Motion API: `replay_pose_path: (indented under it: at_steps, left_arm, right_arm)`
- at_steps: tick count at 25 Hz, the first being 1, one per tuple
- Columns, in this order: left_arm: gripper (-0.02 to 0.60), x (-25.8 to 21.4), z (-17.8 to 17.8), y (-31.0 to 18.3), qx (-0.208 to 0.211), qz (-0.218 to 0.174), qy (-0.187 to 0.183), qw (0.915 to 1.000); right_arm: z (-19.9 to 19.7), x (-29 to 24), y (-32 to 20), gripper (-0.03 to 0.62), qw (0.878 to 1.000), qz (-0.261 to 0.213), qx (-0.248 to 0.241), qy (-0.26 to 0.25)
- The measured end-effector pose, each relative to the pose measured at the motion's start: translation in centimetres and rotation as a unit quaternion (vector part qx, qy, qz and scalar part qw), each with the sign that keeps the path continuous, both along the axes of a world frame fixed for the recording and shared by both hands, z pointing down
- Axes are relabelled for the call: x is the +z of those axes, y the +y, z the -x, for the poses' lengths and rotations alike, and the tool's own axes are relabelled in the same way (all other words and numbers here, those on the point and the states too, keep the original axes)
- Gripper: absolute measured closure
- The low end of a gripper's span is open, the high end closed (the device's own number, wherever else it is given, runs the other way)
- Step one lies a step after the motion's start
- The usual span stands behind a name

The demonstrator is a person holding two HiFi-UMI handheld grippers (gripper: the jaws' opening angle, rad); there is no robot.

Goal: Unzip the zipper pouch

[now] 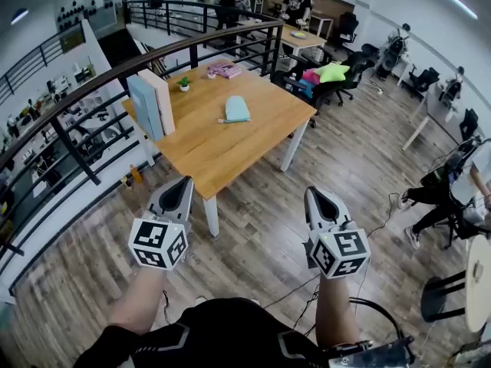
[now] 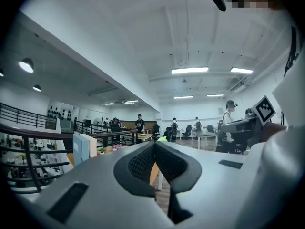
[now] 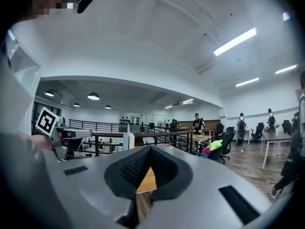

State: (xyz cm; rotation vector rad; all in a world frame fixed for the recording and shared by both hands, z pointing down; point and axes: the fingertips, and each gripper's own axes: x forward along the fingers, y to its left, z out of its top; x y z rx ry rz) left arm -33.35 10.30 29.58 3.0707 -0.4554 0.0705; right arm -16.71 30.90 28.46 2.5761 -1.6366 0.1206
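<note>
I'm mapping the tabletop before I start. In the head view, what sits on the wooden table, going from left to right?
upright folders → small potted plant → light blue zipper pouch. The pink bundle farther back overlaps the pouch sideways, so it is left out.

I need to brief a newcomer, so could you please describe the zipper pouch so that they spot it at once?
Find the wooden table beside the railing. The pouch lies flat near its middle, on bare wood. It is small, soft and pale blue, unlike the tall upright books at the left edge and the pink item at the far end.
</note>
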Motion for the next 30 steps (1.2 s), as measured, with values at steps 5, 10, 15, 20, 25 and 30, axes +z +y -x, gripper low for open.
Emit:
replay_pose_path:
  at_steps: [5,10,15,20,25,30]
  left_arm:
    - [0.552,0.5,-0.5,0.8,0.029,0.012,0.001,0.9995]
    - [0.551,0.3,-0.8,1.0,0.022,-0.010,-0.013,0.9996]
    - [0.551,0.2,-0.8,0.7,0.012,-0.014,-0.016,0.9997]
    - [0.537,-0.1,-0.8,1.4,0.011,-0.022,-0.010,0.9996]
    - [0.377,0.2,-1.0,2.4,0.025,-0.014,-0.010,0.9996]
    - [0.359,0.6,-1.6,3.1,0.026,-0.025,-0.016,0.9992]
  right_arm:
    - [-0.4,0.0,-0.1,0.585,1.000,-0.001,0.004,0.004]
    - [-0.4,-0.4,0.4,0.576,1.000,-0.001,-0.004,0.005]
    - [-0.4,-0.2,0.0,0.563,1.000,0.003,-0.016,0.006]
    - [-0.5,-0.2,0.3,0.486,1.000,0.002,-0.020,0.004]
    - [-0.9,0.1,0.5,0.402,1.000,0.003,-0.028,-0.002]
    - [-1.4,0.9,0.9,0.384,0.999,0.009,-0.034,-0.007]
